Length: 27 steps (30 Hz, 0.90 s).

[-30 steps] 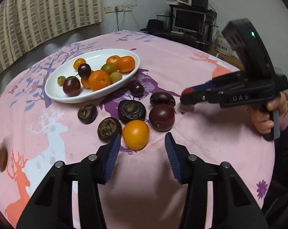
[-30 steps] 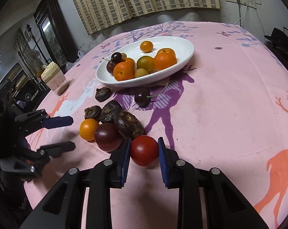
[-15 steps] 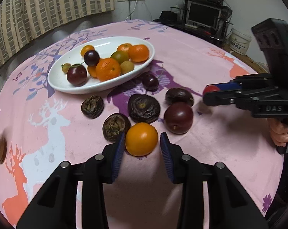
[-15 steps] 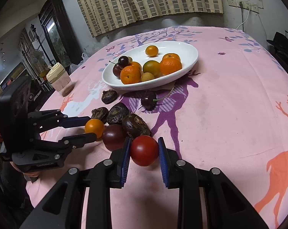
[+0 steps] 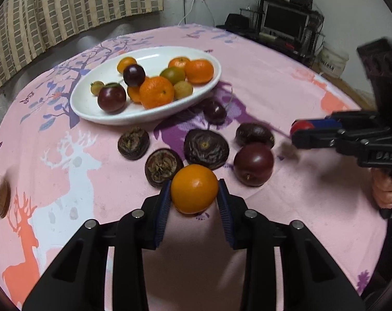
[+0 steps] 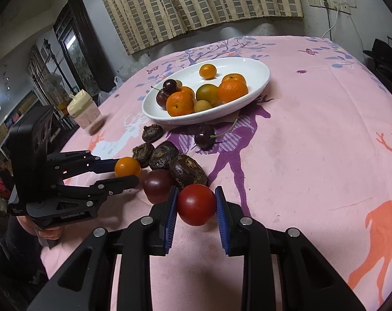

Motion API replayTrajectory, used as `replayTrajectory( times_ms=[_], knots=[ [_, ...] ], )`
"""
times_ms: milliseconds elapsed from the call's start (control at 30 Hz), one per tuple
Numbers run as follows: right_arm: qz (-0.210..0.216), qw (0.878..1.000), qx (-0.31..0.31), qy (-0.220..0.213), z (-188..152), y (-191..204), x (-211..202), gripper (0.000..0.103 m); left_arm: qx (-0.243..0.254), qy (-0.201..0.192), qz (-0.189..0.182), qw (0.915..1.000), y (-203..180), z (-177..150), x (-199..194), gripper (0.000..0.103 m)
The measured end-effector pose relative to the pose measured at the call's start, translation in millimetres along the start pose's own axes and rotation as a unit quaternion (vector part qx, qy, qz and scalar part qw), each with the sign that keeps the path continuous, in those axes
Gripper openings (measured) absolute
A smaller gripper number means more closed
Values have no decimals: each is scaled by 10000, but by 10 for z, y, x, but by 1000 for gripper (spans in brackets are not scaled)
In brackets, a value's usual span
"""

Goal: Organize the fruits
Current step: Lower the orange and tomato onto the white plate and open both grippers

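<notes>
A small orange fruit (image 5: 194, 189) lies on the pink tablecloth between the blue pads of my left gripper (image 5: 193, 195). The jaws are closing and the pads touch its sides. My right gripper (image 6: 196, 203) is shut on a red tomato (image 6: 196, 204), held just above the cloth; in the left wrist view the tomato (image 5: 301, 125) shows at that gripper's tips on the right. A white oval plate (image 5: 97, 114) farther back holds several oranges, dark plums and small fruits. A dark purple plum (image 5: 253, 164) and several wrinkled dark fruits (image 5: 205, 149) lie loose between the grippers and the plate.
A cherry with a stem (image 6: 204, 136) lies just in front of the plate. A lidded jar (image 6: 85, 115) stands near the table's left edge. A person's hand (image 5: 385, 191) holds the right gripper's handle. A desk with a monitor (image 5: 286, 23) stands beyond the table.
My left gripper came forward around the orange fruit and its jaws narrowed until the pads reached it. The right gripper kept still with the tomato.
</notes>
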State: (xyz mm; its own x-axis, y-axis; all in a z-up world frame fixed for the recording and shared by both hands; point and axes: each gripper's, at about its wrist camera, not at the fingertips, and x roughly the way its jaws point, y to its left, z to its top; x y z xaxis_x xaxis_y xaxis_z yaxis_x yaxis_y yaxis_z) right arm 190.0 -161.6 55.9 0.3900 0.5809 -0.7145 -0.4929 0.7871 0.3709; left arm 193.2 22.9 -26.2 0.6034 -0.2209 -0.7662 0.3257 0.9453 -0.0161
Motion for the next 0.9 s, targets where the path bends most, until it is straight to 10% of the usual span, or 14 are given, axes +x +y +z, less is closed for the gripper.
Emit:
replayTrajectory(
  times_ms=[233, 467, 533, 600, 667, 900],
  knots=[
    [40, 9956, 217, -916, 787, 88, 126, 29, -839, -837, -29, 9929, 471, 590, -170, 35],
    [-423, 9944, 234, -944, 1250, 32, 710, 30, -1608, -900, 290, 9824, 1000, 1179, 288, 35],
    [-584, 9934, 255, -950, 1231, 4, 749, 56, -1722, -867, 395, 9804, 1065, 1229, 390, 36],
    [-630, 9923, 290, -1029, 1202, -11, 680, 66, -1852, -795, 489, 9783, 1094, 1206, 387, 72],
    [-475, 9928, 219, -1078, 1166, 2, 542, 66, -1854, -1028, 627, 9753, 1072, 1146, 238, 85],
    [-8, 9969, 593, -516, 800, -125, 369, 66, -1634, -1065, 790, 9776, 936, 807, -72, 95]
  ],
)
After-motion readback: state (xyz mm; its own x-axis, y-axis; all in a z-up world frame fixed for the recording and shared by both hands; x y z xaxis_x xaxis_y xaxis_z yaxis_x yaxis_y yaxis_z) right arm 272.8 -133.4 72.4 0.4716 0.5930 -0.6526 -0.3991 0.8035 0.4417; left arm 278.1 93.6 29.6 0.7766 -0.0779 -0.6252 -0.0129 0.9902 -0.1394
